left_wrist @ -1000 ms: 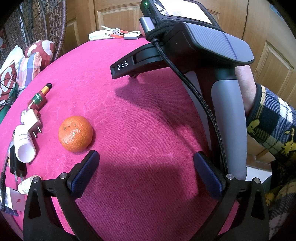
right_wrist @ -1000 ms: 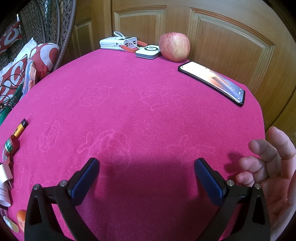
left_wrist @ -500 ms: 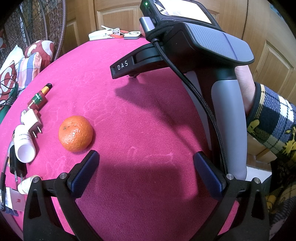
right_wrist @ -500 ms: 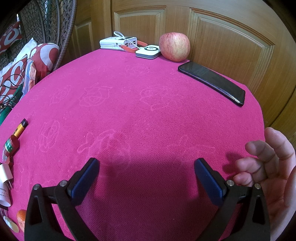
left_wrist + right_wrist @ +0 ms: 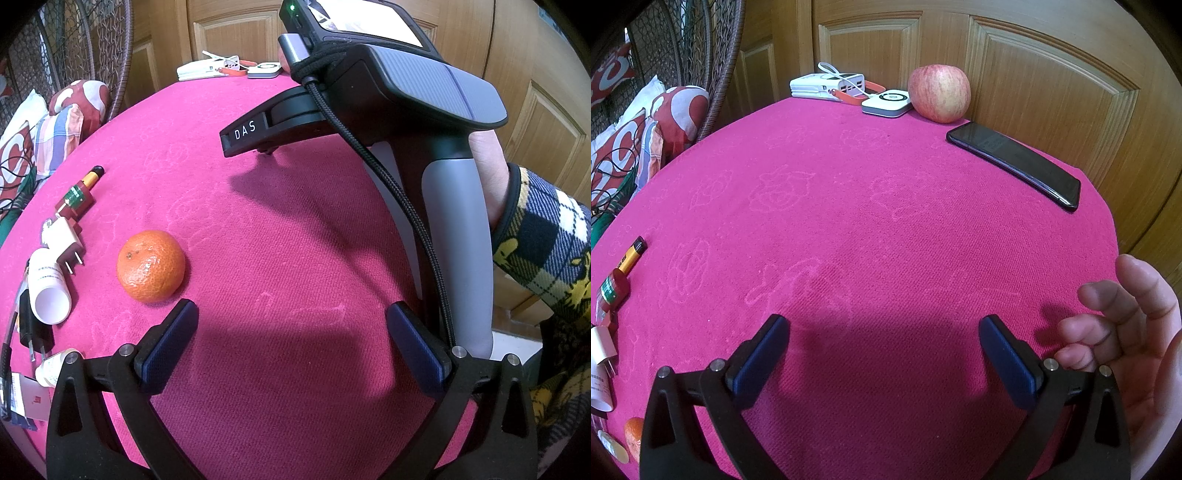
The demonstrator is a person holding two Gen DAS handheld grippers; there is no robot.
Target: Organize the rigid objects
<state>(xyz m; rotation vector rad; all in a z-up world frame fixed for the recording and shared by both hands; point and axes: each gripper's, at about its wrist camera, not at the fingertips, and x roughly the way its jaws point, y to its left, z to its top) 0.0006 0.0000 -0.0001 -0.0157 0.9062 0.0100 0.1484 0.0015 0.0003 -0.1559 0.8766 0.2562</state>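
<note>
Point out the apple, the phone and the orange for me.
apple [image 5: 939, 92], right wrist view, middle of its red skin.
phone [image 5: 1015, 159], right wrist view, centre of its dark screen.
orange [image 5: 150, 265], left wrist view, middle of its peel.

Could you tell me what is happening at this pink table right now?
A person holds a two-finger gripper in each hand over a table with a pink cloth, sorting small rigid items. The left gripper and the right gripper are both open and empty. A mandarin lies just ahead of the left gripper's left finger, beside a white plug adapter and a white bottle. At the far edge sit an apple and a dark phone. Nothing is grasped yet.
</note>
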